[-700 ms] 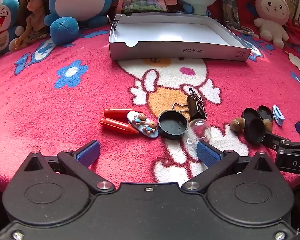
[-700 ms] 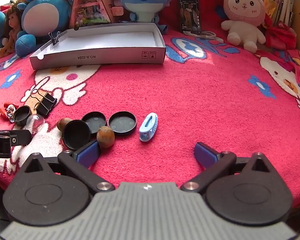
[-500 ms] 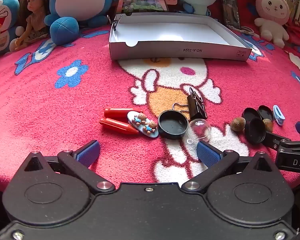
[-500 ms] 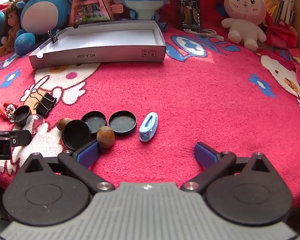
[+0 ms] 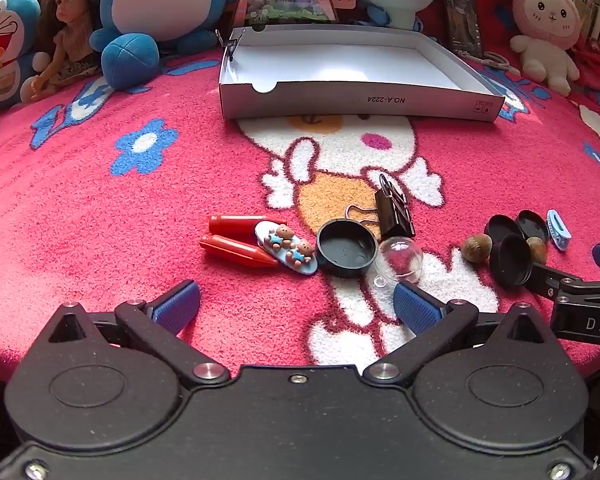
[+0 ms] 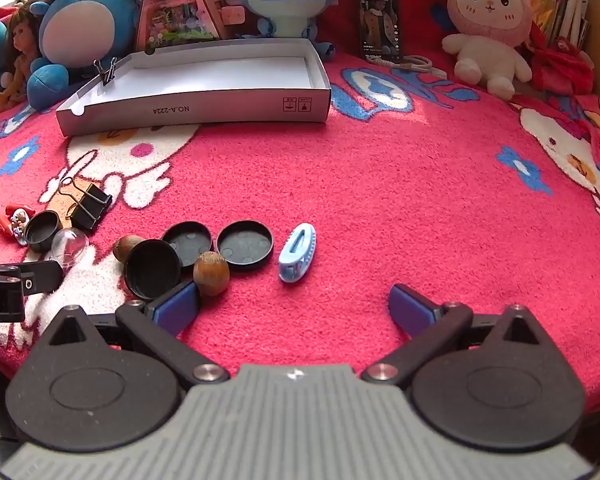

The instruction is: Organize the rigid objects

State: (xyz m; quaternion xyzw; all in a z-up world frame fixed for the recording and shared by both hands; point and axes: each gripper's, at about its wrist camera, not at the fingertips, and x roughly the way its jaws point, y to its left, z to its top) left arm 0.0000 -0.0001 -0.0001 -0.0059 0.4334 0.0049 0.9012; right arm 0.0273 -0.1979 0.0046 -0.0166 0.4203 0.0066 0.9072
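A shallow white box (image 5: 428,101) (image 6: 236,108) sits far back on the red blanket. Before my open left gripper (image 5: 296,304) lie two red crayons (image 5: 236,250), a blue bear clip (image 5: 286,247), a black cap (image 5: 346,248), a clear dome (image 5: 400,259) and a black binder clip (image 5: 394,210). My open right gripper (image 6: 294,304) hangs just short of three black lids (image 6: 244,245), two brown nuts (image 6: 211,273) and a light blue clip (image 6: 298,252). Nothing is between either pair of fingers. The left blue pad (image 6: 176,306) nearly meets one nut.
Plush toys (image 5: 160,4) (image 6: 486,20), a doll (image 5: 66,36), a toy house (image 6: 176,4) and a phone (image 6: 380,20) line the back edge. A small binder clip (image 6: 107,72) is clamped on the box's left corner. Open red blanket (image 6: 420,200) spreads to the right.
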